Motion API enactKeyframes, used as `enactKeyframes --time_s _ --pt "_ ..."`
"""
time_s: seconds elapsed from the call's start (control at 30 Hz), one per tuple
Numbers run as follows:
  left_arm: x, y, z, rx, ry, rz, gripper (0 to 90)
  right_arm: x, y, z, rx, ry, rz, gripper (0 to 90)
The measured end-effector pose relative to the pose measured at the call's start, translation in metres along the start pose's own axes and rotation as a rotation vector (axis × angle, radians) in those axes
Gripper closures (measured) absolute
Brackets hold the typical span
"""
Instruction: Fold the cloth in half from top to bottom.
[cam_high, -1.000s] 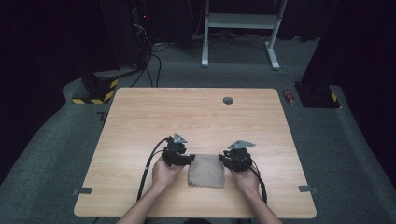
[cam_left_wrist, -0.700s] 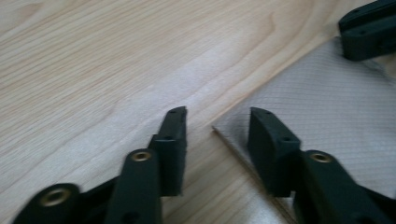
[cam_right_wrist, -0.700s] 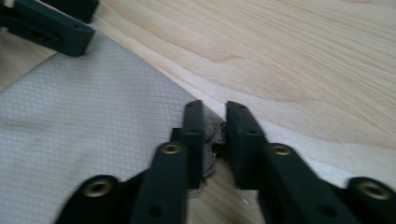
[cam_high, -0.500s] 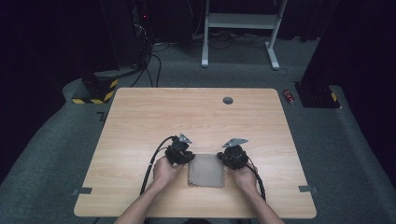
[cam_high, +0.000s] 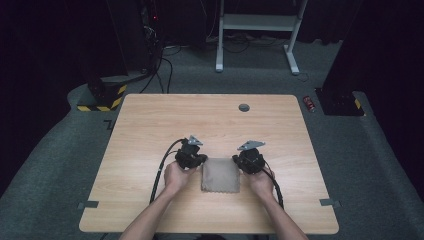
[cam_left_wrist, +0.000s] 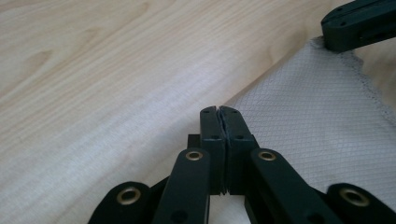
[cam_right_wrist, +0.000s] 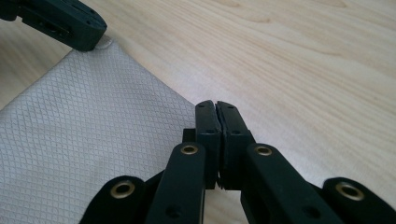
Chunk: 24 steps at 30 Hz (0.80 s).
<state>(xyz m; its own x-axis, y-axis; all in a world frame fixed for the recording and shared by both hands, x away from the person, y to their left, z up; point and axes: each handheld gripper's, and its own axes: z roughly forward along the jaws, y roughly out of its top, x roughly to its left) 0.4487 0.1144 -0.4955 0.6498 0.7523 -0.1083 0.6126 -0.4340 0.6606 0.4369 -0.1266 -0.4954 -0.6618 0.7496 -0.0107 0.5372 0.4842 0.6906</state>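
A beige square cloth (cam_high: 220, 175) with a fine diamond weave lies flat on the wooden table (cam_high: 200, 115) near its front edge. My left gripper (cam_high: 203, 161) is at the cloth's far left corner. Its jaws have just closed, and they meet on that corner of the cloth (cam_left_wrist: 317, 121) in the left gripper view (cam_left_wrist: 218, 112). My right gripper (cam_high: 236, 161) sits at the far right corner, jaws together (cam_right_wrist: 215, 106) with the corner of the cloth (cam_right_wrist: 93, 130) running in under them. Each gripper view shows the other gripper's tip on the opposite corner.
A round dark grommet (cam_high: 244, 107) is set in the table near its far edge. Grey tape tabs mark the front corners. On the carpet beyond stand a white metal frame (cam_high: 255, 22), a yellow-and-black striped base (cam_high: 102, 100) and a small red thing (cam_high: 310, 102).
Both hands have shifted slightly at the cloth's far corners, the right one a little away from me. The cloth lies in the same place.
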Motion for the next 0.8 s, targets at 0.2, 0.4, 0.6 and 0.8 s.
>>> enactKeyframes --time_s 0.2,0.4,0.6,0.8 --pt "0.008 0.004 0.015 0.014 0.04 0.001 88.1 -0.005 0.01 0.017 0.026 -0.04 -0.026 88.1" --pt "0.001 -0.003 0.003 -0.014 0.037 -0.039 54.8 -0.007 0.007 0.024 0.033 -0.043 0.012 74.9" --pt "-0.021 -0.022 -0.005 0.017 0.063 0.044 48.8 0.001 0.001 0.009 -0.001 -0.029 0.002 72.4" --pt "-0.01 -0.031 -0.011 0.029 0.095 0.006 46.1 -0.004 -0.011 0.014 0.011 -0.025 0.034 73.6"
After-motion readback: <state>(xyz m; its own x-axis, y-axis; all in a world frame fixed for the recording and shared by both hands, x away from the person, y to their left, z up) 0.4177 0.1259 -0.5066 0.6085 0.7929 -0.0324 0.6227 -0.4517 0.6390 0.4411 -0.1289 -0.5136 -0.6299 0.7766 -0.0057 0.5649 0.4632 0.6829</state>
